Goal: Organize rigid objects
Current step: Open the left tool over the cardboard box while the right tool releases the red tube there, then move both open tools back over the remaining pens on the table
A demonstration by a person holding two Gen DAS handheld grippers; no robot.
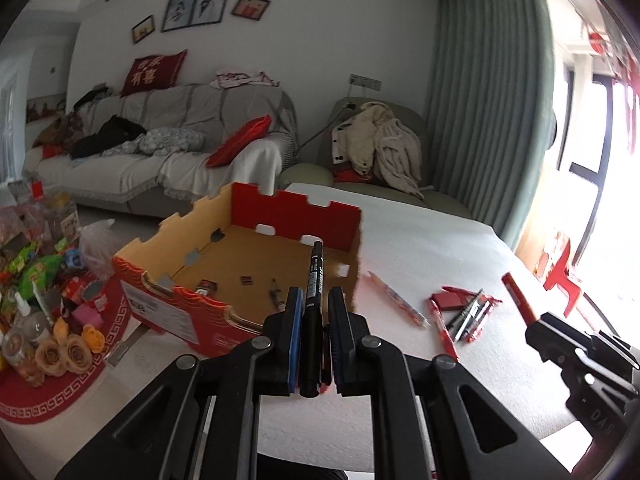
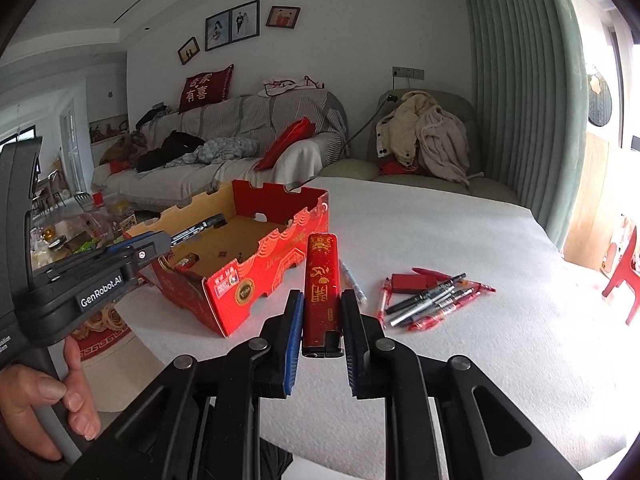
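Observation:
My left gripper (image 1: 315, 295) is shut on a black marker (image 1: 315, 280) that stands up between the pads, its tip over the open red cardboard box (image 1: 192, 308). A few small items (image 1: 206, 286) lie on the box floor. In the right wrist view, my right gripper (image 2: 322, 300) is shut on a red lighter (image 2: 322, 280) with gold print, held above the white table to the right of the box (image 2: 248, 284). The left gripper (image 2: 158, 242) with its marker (image 2: 200, 227) hangs over the box's near-left rim. A pile of pens (image 2: 436, 300) lies to the right.
A white pen (image 2: 352, 280) and a small red case (image 2: 412, 282) lie on the table (image 2: 460, 360) near the pile. A low table with snacks and fabric flowers (image 1: 60, 344) stands left. Sofa, armchair and a red stool (image 2: 624, 276) are beyond. A hand (image 2: 40, 400) grips the left handle.

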